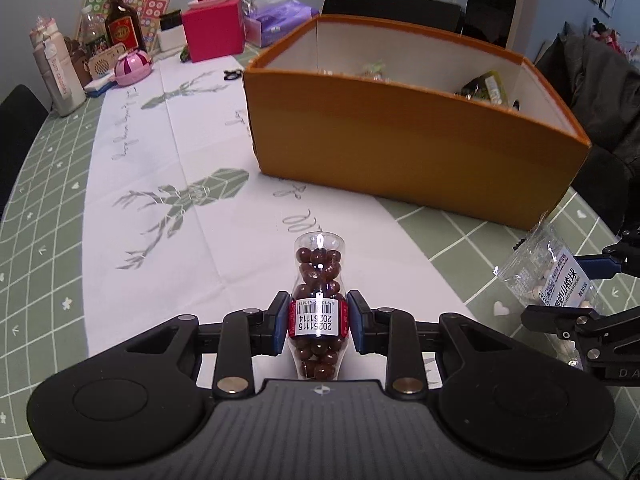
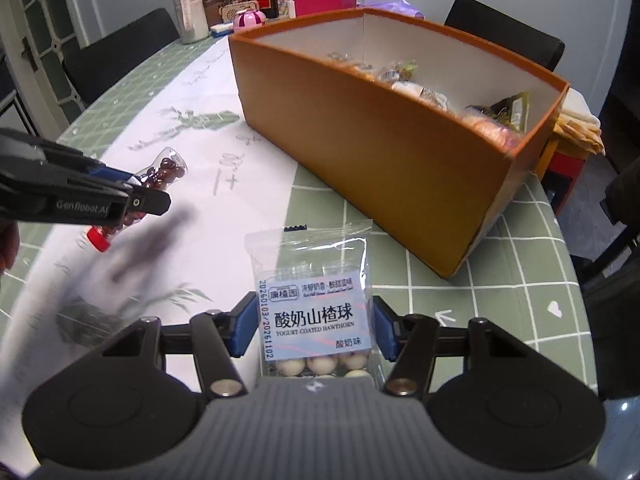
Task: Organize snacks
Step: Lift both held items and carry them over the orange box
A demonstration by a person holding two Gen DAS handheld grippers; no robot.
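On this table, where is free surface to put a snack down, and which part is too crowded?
Free: the white runner between the orange box and the green checked cloth, and the green corner in front of the box's near end. Crowded: the far end, where bottles and a pink box stand close together. The orange box already holds snacks.

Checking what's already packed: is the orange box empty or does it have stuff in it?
Not empty. Several wrapped snacks lie inside the orange box, along its far side and right end.
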